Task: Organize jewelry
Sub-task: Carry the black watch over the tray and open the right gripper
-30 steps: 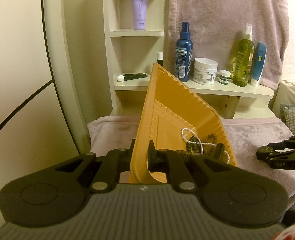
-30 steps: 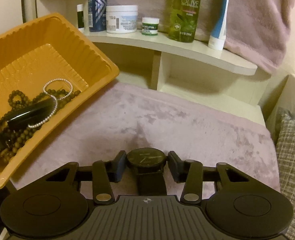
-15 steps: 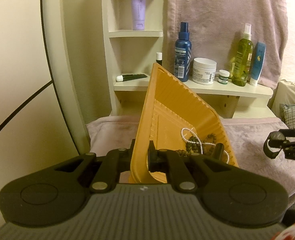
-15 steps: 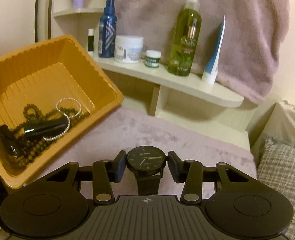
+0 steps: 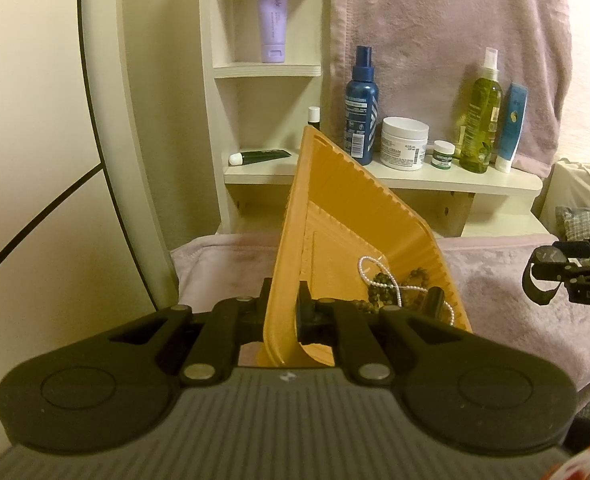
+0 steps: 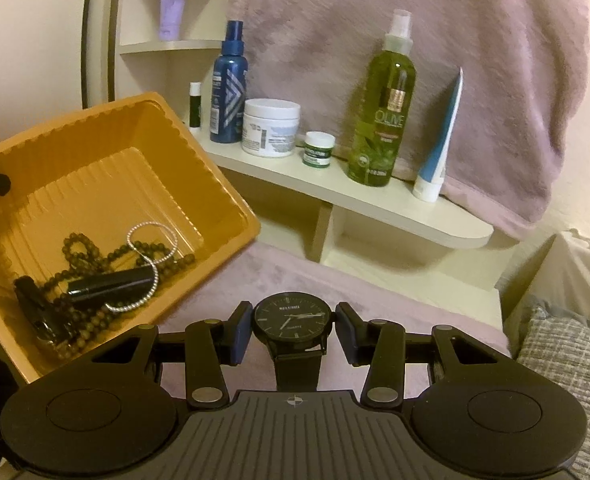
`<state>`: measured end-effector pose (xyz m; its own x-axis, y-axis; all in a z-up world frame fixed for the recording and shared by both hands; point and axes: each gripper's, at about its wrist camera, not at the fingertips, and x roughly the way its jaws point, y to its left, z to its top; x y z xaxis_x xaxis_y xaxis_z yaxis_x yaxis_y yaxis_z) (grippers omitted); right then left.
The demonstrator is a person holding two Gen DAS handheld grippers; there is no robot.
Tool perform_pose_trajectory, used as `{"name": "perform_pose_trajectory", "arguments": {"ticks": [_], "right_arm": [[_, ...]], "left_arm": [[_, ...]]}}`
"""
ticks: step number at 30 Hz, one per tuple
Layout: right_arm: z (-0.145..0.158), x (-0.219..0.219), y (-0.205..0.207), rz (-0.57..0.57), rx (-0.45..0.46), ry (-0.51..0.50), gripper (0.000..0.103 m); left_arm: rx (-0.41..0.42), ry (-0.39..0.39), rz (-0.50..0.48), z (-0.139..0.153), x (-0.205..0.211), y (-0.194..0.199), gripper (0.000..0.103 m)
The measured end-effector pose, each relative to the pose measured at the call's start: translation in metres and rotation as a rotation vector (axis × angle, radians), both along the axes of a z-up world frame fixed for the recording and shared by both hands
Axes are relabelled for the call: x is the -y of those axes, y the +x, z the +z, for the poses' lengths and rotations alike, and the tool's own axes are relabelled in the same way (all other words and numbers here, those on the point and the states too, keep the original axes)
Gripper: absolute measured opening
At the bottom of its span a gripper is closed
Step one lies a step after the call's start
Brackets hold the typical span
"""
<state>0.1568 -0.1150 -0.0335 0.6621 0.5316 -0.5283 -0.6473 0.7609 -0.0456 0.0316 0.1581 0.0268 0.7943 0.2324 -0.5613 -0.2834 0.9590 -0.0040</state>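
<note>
My left gripper [image 5: 282,307] is shut on the near rim of an orange plastic tray [image 5: 335,216], which it holds tilted up on edge. Inside the tray [image 6: 95,176] lie a dark bead necklace [image 6: 95,256], a pearl strand [image 6: 151,264] and a black tube [image 6: 109,285]. My right gripper [image 6: 292,330] is shut on a black wristwatch [image 6: 292,318], its dial facing up and its strap hanging toward the camera. This gripper with the watch [image 5: 545,270] also appears at the right edge of the left wrist view, to the right of the tray.
A mauve blanket [image 6: 279,276] covers the surface below. A cream shelf [image 6: 335,196] behind holds a blue spray bottle [image 6: 229,84], a white jar [image 6: 271,128], a small green jar [image 6: 318,150], an olive bottle [image 6: 383,108] and a blue tube [image 6: 441,140]. A grey cushion [image 6: 567,360] lies right.
My right gripper has risen off the blanket with the watch and tipped upward, so more of the shelf shows. The left gripper and the tilted tray have stayed still.
</note>
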Motion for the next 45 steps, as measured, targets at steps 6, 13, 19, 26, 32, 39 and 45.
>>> {"name": "perform_pose_trajectory", "arguments": {"ticks": [6, 13, 19, 26, 32, 39, 45], "right_arm": [[0.007, -0.009, -0.001, 0.027, 0.009, 0.006, 0.045], [0.023, -0.023, 0.0, 0.082, -0.002, 0.045, 0.045], [0.043, -0.055, -0.005, 0.189, -0.022, 0.113, 0.045], [0.049, -0.103, 0.0, 0.297, -0.101, 0.175, 0.045], [0.029, -0.142, 0.011, 0.323, -0.159, 0.133, 0.045], [0.007, -0.164, 0.019, 0.317, -0.186, 0.078, 0.045], [0.006, -0.175, 0.024, 0.303, -0.196, 0.055, 0.045]], "left_arm": [[0.001, -0.002, -0.002, 0.001, 0.0, -0.001, 0.008], [0.001, -0.003, -0.003, 0.001, 0.0, -0.002, 0.008], [-0.002, -0.013, -0.003, -0.001, -0.002, -0.002, 0.008], [0.0, -0.069, -0.008, -0.009, -0.02, -0.005, 0.008], [-0.003, -0.15, -0.006, -0.022, -0.042, -0.006, 0.008], [-0.012, -0.265, -0.008, -0.042, -0.071, -0.01, 0.007], [-0.017, -0.348, -0.01, -0.057, -0.087, -0.013, 0.008]]}}
